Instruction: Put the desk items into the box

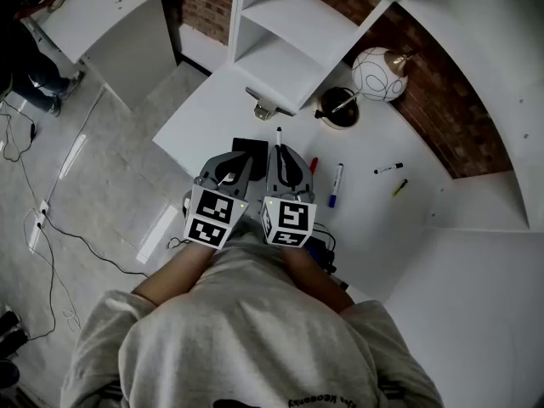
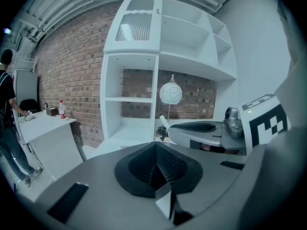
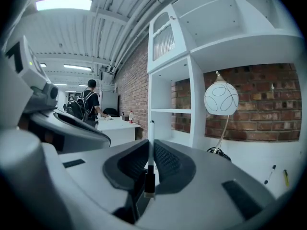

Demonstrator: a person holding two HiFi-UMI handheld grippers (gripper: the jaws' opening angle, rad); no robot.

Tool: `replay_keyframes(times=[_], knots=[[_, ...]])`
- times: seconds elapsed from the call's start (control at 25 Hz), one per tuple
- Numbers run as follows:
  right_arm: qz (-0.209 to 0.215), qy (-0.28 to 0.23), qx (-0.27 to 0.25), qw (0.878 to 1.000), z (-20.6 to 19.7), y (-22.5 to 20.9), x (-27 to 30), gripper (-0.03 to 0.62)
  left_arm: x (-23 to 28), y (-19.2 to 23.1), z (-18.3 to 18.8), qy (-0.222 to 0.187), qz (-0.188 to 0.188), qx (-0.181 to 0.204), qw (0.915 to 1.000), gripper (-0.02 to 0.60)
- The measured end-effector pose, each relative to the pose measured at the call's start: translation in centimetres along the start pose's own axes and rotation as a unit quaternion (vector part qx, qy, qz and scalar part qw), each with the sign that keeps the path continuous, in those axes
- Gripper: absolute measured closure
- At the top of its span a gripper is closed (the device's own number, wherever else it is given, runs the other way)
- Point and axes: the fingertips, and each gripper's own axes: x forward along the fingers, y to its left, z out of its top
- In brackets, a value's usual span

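My right gripper (image 1: 280,153) is shut on a white marker with a black end (image 1: 278,136), which sticks out forward past its tips. In the right gripper view the marker (image 3: 150,147) stands upright between the closed pads. My left gripper (image 1: 240,161) is right beside it with its jaws together and nothing clearly between them (image 2: 160,169). A small black box (image 1: 249,146) lies just ahead of the left gripper, partly hidden by it. On the white desk to the right lie a red marker (image 1: 313,165), a blue marker (image 1: 337,184), a black marker (image 1: 388,168) and a yellow marker (image 1: 399,187).
A globe lamp (image 1: 379,73) on a black base (image 1: 338,107) stands at the back by the brick wall. A metal clip-like item (image 1: 266,109) lies under the white shelf unit (image 1: 289,24). A person stands at a far desk (image 3: 88,102). Cables run across the floor (image 1: 51,228).
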Motion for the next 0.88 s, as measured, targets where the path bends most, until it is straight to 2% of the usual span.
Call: replay_keyframes(times=[0.72,0.88], knots=[[0.070,0.002,-0.015,0.997,-0.4,4.3,3.0,0.546,-1.3,3.2,-1.3,0.006,0.049,-0.032,0.9983,0.577],[0.084,0.022,-0.021,0.996,-1.2,5.2,3.7,0.546,-1.2,3.6,-1.6,0.010,0.053,-0.036,0.9979,0.577]])
